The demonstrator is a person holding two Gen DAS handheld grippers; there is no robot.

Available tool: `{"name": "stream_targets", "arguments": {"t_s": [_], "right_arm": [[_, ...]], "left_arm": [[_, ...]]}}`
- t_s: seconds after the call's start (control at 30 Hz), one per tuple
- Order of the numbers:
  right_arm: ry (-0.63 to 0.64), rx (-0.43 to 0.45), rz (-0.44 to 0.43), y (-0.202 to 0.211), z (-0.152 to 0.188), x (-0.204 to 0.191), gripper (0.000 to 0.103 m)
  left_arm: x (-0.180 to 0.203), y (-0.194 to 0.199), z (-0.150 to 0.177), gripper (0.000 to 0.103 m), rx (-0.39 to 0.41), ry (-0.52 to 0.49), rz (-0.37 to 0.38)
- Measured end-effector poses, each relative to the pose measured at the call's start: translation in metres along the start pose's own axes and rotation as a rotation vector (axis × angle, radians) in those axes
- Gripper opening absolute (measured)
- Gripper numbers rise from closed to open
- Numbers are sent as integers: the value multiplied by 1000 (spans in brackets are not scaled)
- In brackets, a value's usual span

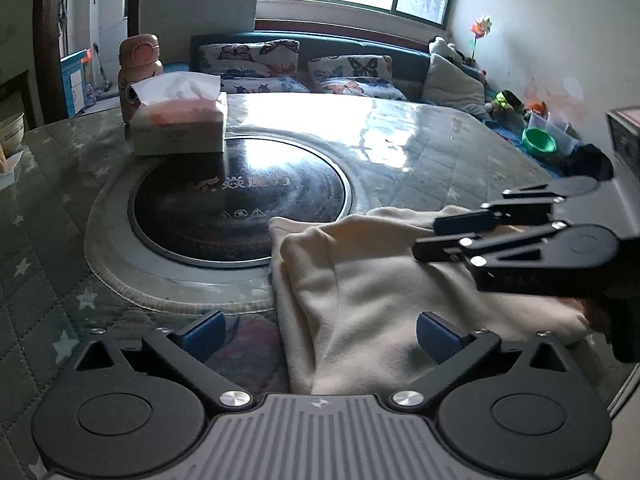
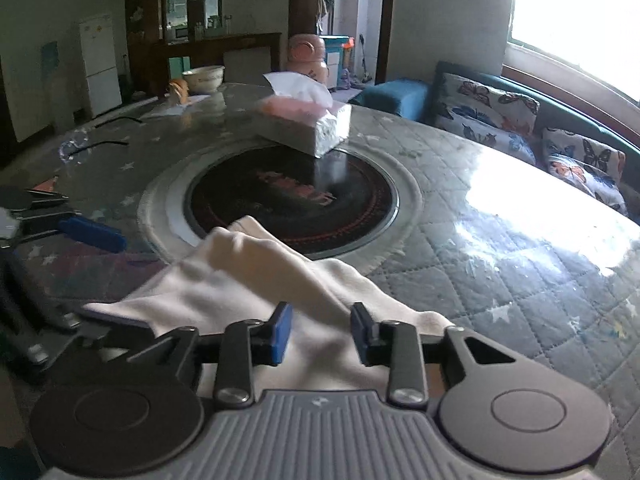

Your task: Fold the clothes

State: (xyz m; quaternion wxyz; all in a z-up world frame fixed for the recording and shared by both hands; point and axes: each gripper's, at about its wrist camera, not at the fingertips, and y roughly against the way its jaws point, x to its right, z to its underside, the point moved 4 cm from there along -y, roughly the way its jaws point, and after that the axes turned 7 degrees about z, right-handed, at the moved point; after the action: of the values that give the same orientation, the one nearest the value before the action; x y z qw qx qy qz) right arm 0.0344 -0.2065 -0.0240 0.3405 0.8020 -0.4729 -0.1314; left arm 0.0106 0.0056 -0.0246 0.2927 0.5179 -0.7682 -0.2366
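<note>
Cream garment [image 1: 360,280] lies bunched, long axis toward the round hotplate [image 1: 240,204]; both grippers' jaws released.

A cream garment [image 1: 360,280] lies rumpled and partly folded on the near side of the tabletop [image 1: 440,152], its far corner overlapping the rim of the round dark inset plate [image 1: 240,200].

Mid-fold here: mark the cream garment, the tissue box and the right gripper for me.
cream garment [image 1: 380,292], left wrist view, on the flat middle of the cloth.
tissue box [image 2: 304,128], right wrist view, on its near long side.
right gripper [image 2: 320,334], right wrist view, midway between its blue-padded fingers, which stand apart over the garment.
</note>
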Motion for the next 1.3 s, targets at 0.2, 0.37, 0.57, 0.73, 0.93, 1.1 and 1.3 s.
{"name": "stream_targets", "arguments": {"t_s": [0.2, 0.37, 0.57, 0.73, 0.93, 1.1, 1.3], "right_arm": [[61, 23, -12, 28, 9, -14, 51], [169, 40, -27, 46, 20, -36, 53], [286, 75, -80, 57, 24, -67, 57], [366, 75, -131, 50, 26, -98, 56], [471, 98, -130, 42, 29, -126, 49], [477, 84, -109, 31, 31, -134, 29], [364, 86, -123, 32, 23, -120, 10]], "left_arm": [[-13, 5, -2, 103, 29, 64, -12], [-22, 8, -8, 103, 36, 92, -78], [-29, 6, -15, 103, 13, 136, -72], [-27, 3, -17, 103, -9, 152, -71], [-35, 2, -15, 103, -18, 222, -72], [-39, -1, -13, 103, -31, 290, -78], [-34, 0, -15, 103, -15, 357, -3]]}}
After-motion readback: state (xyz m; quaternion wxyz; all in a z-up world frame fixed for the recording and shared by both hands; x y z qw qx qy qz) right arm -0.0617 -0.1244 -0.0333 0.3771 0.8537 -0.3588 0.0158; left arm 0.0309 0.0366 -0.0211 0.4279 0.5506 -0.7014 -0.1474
